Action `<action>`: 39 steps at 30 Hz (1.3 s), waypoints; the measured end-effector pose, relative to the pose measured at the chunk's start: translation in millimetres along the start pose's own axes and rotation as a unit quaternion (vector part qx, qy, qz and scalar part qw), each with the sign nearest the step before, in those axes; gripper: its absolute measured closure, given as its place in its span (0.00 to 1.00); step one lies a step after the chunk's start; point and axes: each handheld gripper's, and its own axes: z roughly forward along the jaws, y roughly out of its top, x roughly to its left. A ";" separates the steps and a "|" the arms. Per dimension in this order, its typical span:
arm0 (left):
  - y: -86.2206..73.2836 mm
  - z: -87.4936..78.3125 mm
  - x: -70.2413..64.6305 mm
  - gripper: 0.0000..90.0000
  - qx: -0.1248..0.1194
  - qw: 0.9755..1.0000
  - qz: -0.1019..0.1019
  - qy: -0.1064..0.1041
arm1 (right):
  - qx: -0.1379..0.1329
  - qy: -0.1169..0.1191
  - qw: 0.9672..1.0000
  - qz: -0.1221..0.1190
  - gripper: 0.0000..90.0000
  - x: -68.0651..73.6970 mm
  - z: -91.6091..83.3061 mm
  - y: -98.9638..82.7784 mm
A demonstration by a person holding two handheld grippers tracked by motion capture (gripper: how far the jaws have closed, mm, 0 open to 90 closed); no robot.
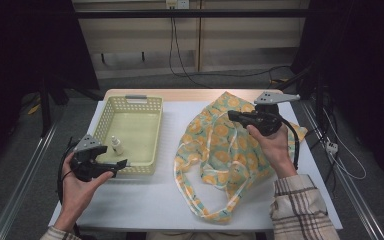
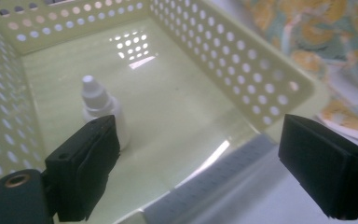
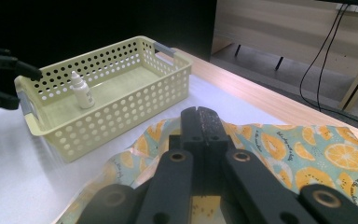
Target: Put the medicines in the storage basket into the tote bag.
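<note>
Left claw (image 1: 126, 163): matte black body, grey three-cornered plate on top, black cable looped at the wrist; chunky rectangular black pads (image 2: 87, 158), brass-coloured screw insert at the jaw base. Right claw (image 1: 230, 115): same black build, grey plate, black cable trailing; black linkage arms with round pivot holes. Plaid sleeve (image 1: 300, 207), beige with dark checks, on the right forearm; a plaid cuff at the left.

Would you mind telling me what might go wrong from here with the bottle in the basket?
The bottle stands upright near the basket wall, so the open left gripper might tip it. That gripper hangs at the basket rim and could catch it. The shut right gripper hovers over the bag and may snag it.
</note>
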 end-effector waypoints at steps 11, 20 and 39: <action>15.4 21.4 27.7 0.22 0.072 0.997 -0.020 0.018 | 0.001 0.003 1.000 -0.003 1.00 2.2 1.5 0.3; 27.3 37.5 41.3 0.30 0.106 0.994 -0.017 0.016 | 0.003 0.003 1.000 -0.002 1.00 1.5 1.6 0.0; 33.0 65.8 47.6 0.55 0.175 0.984 0.014 0.040 | 0.010 0.004 1.000 -0.003 1.00 2.1 4.2 -0.8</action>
